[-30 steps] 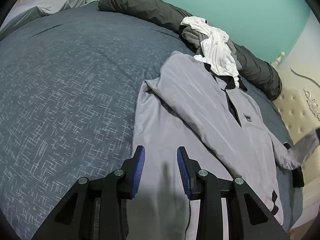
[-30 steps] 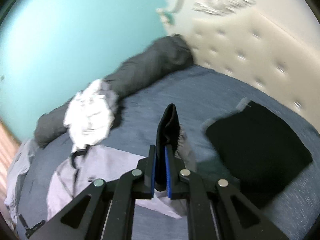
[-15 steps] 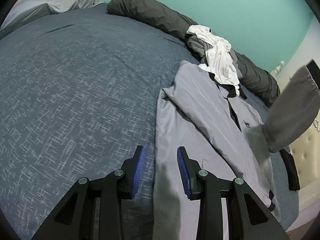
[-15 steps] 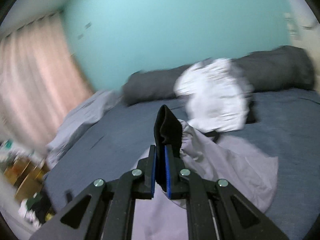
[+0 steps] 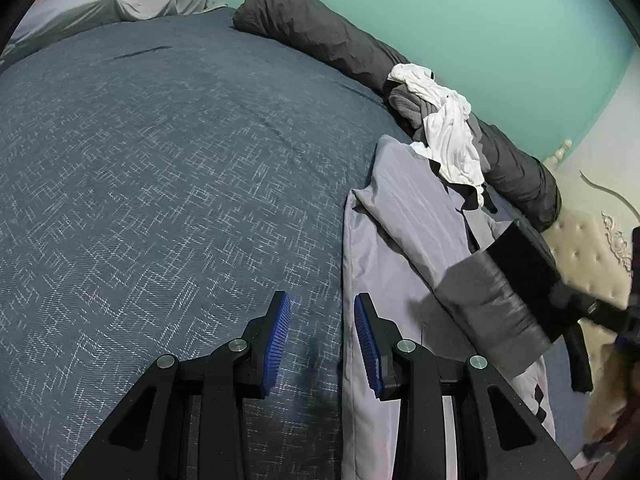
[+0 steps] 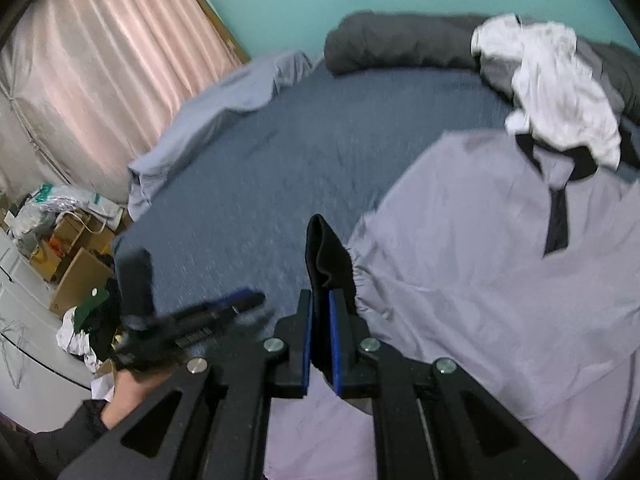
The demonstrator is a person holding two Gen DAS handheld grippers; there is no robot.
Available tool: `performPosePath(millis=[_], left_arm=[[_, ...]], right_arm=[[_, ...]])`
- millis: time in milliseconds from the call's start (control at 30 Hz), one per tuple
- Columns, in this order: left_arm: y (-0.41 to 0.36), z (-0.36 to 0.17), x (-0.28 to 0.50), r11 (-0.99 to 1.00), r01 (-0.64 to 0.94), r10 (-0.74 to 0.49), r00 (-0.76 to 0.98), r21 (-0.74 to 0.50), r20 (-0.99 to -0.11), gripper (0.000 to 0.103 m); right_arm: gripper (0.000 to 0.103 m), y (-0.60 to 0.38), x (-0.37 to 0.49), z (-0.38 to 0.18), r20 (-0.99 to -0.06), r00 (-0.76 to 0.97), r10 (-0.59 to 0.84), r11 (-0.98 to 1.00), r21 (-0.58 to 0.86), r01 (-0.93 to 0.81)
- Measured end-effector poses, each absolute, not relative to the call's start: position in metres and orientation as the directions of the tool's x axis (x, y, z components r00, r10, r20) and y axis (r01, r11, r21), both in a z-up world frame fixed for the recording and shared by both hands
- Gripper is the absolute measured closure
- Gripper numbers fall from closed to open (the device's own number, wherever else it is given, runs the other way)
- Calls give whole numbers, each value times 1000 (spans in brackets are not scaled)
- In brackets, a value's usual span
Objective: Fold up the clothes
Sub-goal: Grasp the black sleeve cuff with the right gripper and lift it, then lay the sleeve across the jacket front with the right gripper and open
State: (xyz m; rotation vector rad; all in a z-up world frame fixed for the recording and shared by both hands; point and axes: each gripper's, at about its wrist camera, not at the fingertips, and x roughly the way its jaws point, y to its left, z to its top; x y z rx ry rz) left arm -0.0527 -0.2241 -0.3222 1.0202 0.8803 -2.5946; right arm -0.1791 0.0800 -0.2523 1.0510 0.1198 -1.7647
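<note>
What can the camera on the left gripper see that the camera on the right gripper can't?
Only the left wrist view shows the cream tufted headboard and the open left gripper over the blue bedspread.

Only the right wrist view shows the pink curtain, the cardboard boxes beside the bed, and the right gripper shut on the black cuff.

Both show the grey jacket, the white garment, the dark bolster and the teal wall.

Bed (image 5: 160, 168) w/ navy cover: grey jacket (image 5: 400, 216), dark bolster (image 5: 320, 36), white garment (image 5: 448, 136).
</note>
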Motion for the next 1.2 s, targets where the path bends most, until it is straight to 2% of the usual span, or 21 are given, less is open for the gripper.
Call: performPosePath(millis=[167, 300, 333, 500, 667, 800, 967, 1200], left_arm=[[-221, -320, -56, -807, 385, 21, -739, -448, -673, 66], [-214, -317, -59, -824, 361, 30, -743, -438, -668, 66], [-212, -316, -60, -829, 351, 34, -745, -436, -666, 66], [-195, -317, -68, -854, 294, 86, -734, -430, -674, 66], [-166, -316, -82, -893, 227, 118, -716, -390, -688, 66], [-148, -316, -97, -909, 190, 137, -706, -371, -695, 66], [-128, -318, -116, -920, 166, 148, -689, -354, -709, 66], [-108, -324, -139, -931, 147, 157, -668, -335, -727, 66]], right_arm=[[90, 92, -186, -260, -700, -91, -709, -477, 380, 793], [64, 101, -191, -266, -704, -96, -704, -488, 380, 786], [63, 104, -193, -267, -705, -98, -703, -491, 381, 784], [62, 139, -218, -271, -728, -181, -661, -580, 343, 739], [62, 211, -255, -278, -771, -350, -532, -729, 207, 653], [62, 283, -288, -292, -792, -464, -397, -851, 128, 510], [62, 329, -322, -315, -828, -499, -255, -912, 34, 410], [62, 325, -348, -351, -866, -463, -186, -892, -49, 450]])
